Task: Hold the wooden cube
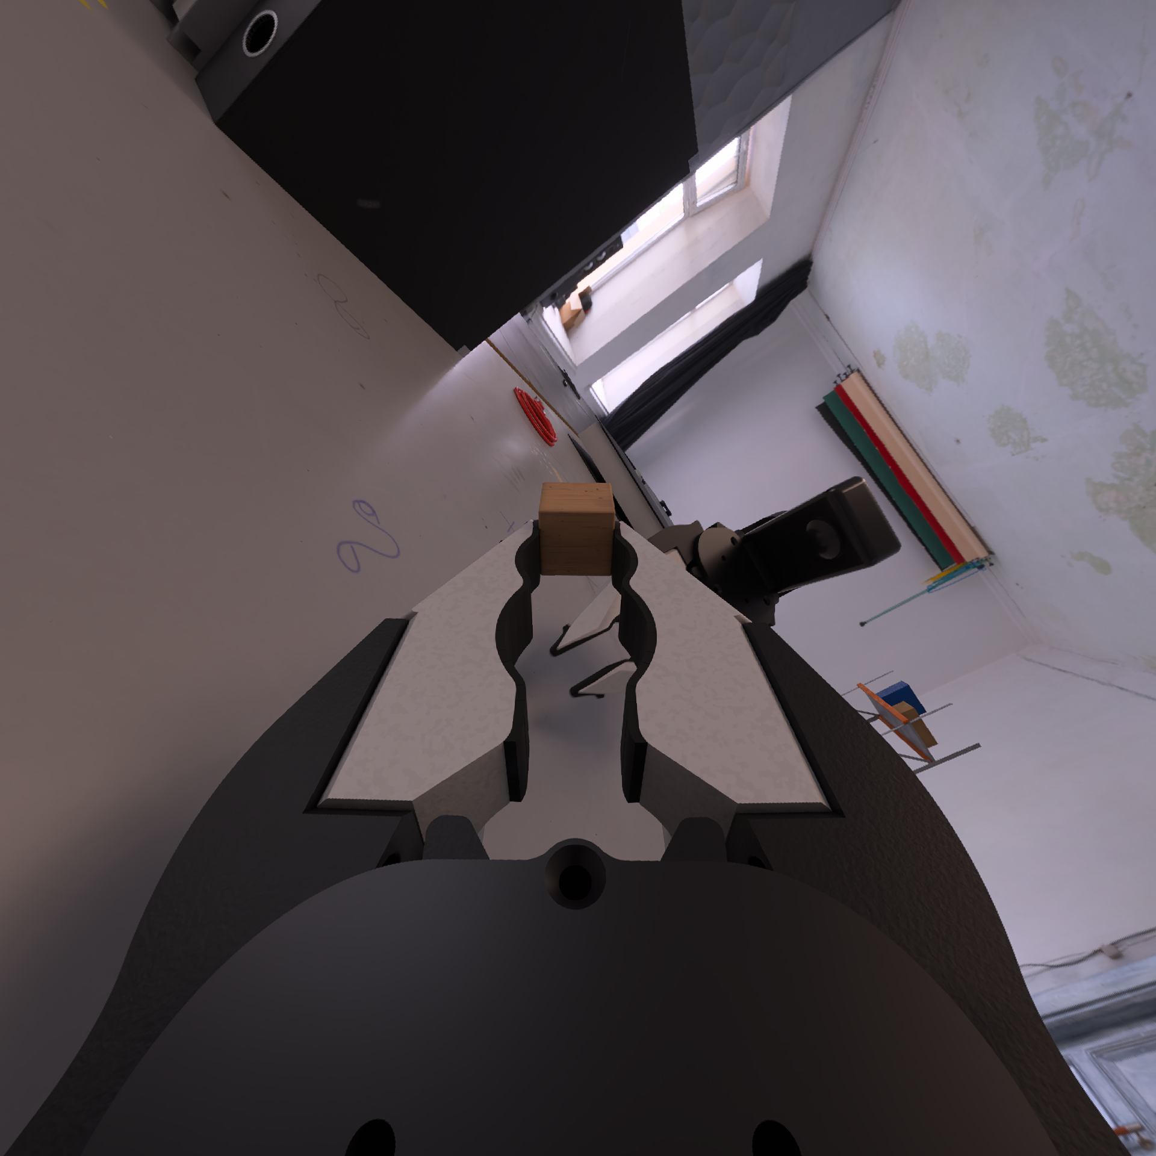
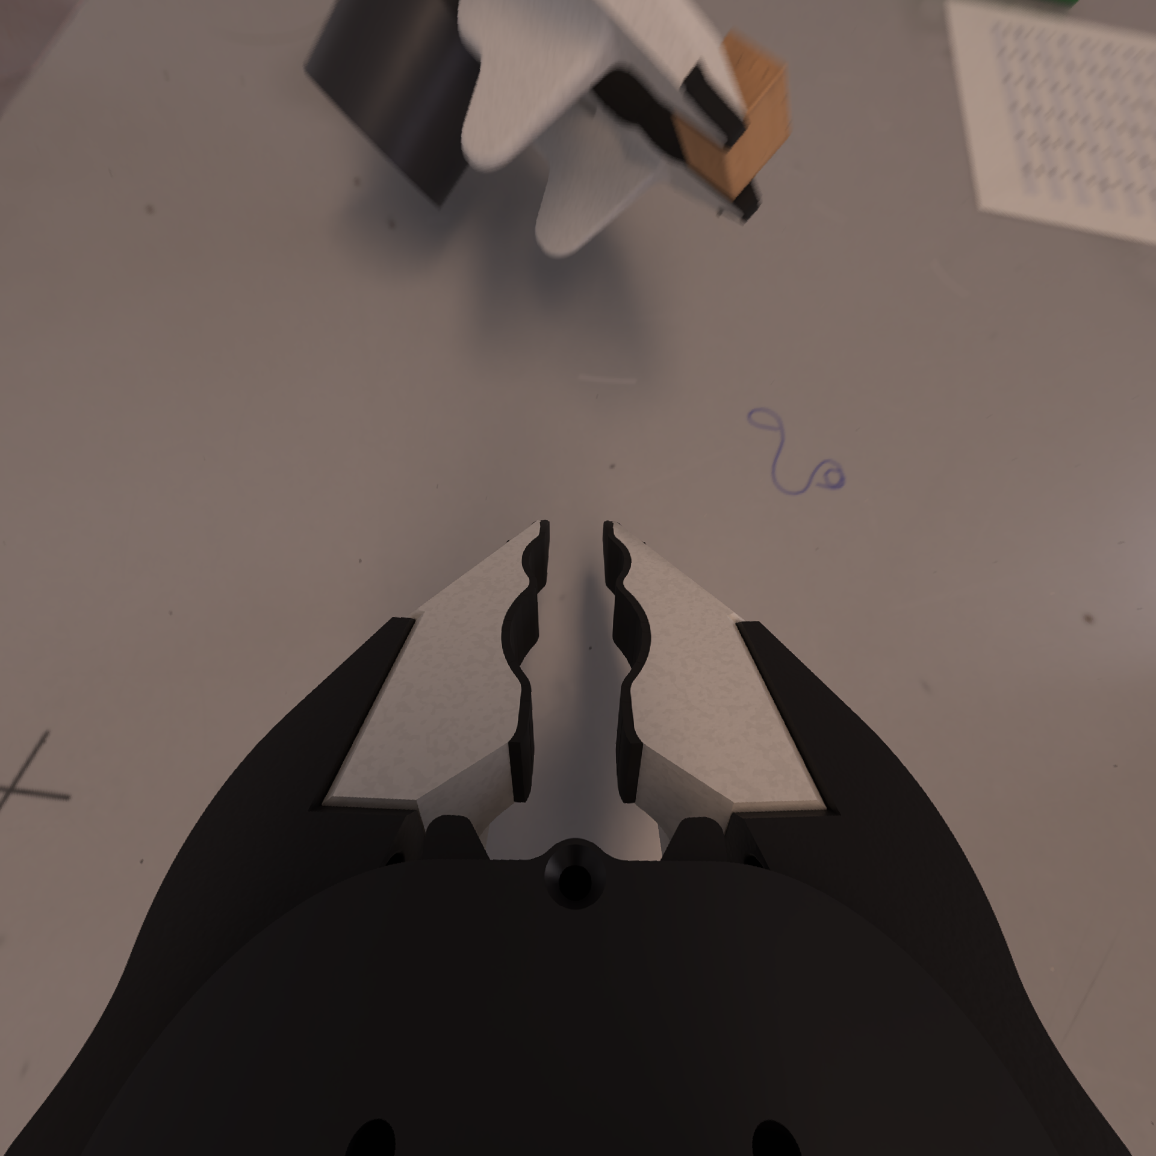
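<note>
The wooden cube (image 1: 575, 532) is a small light-brown block clamped between the fingertips of my left gripper (image 1: 575, 538), which holds it off the grey table (image 1: 156, 375). The right wrist view shows the same hold from farther off: the left gripper (image 2: 741, 169) at the top, its jaws shut on the cube (image 2: 760, 125) above the table. My right gripper (image 2: 576, 528) hovers over the table (image 2: 250, 375) with its jaws a little apart and nothing between them. Its dark body (image 1: 813, 544) shows to the right of the cube in the left wrist view.
A black box (image 2: 388, 106) stands on the table just left of the left gripper. A printed sheet of paper (image 2: 1063, 119) lies at the far right. A blue pen scribble (image 2: 794, 456) marks the tabletop. A red coiled object (image 1: 535, 416) lies farther along the table.
</note>
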`<state>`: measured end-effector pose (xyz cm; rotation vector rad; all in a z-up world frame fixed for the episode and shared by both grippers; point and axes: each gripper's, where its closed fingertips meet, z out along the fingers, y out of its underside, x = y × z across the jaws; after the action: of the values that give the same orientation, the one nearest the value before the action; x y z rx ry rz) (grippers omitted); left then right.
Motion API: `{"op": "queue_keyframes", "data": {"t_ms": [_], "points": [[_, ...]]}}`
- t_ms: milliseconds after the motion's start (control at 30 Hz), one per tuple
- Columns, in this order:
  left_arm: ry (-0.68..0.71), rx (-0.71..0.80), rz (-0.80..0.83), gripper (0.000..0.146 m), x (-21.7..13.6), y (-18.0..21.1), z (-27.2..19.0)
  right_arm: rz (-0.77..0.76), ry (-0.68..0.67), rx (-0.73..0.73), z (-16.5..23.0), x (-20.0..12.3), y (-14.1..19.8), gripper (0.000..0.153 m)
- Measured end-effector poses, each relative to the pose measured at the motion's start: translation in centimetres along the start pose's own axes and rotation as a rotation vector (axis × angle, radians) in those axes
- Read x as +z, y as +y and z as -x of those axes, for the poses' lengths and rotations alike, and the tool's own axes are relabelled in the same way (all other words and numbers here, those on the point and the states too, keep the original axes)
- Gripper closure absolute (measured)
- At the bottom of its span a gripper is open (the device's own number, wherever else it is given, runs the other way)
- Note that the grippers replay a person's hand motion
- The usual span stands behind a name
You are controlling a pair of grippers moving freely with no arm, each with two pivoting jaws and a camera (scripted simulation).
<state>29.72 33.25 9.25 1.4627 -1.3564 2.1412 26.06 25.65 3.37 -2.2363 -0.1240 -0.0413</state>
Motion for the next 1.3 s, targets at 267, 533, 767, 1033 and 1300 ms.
{"op": "queue_keyframes", "data": {"t_ms": [267,533,767,1033,1300], "points": [[0.0,0.001,0.002,0.125,0.0,0.0,0.0,-0.05,0.066,0.022,-1.3,-0.6,-0.6,0.13],[0.001,-0.002,0.001,0.125,0.0,0.0,0.0,0.019,-0.055,-0.058,1.4,0.7,0.5,0.131],[0.001,-0.003,0.002,0.125,0.0,0.0,0.0,0.042,-0.098,-0.101,2.9,1.8,0.3,0.131],[0.001,-0.005,0.001,0.125,0.0,0.0,0.0,0.082,-0.099,-0.129,3.8,2.9,0.2,0.129],[0.008,-0.006,-0.001,0.125,0.0,0.0,0.0,-0.017,0.067,-0.156,1.1,2.1,-1.7,0.132]]}}
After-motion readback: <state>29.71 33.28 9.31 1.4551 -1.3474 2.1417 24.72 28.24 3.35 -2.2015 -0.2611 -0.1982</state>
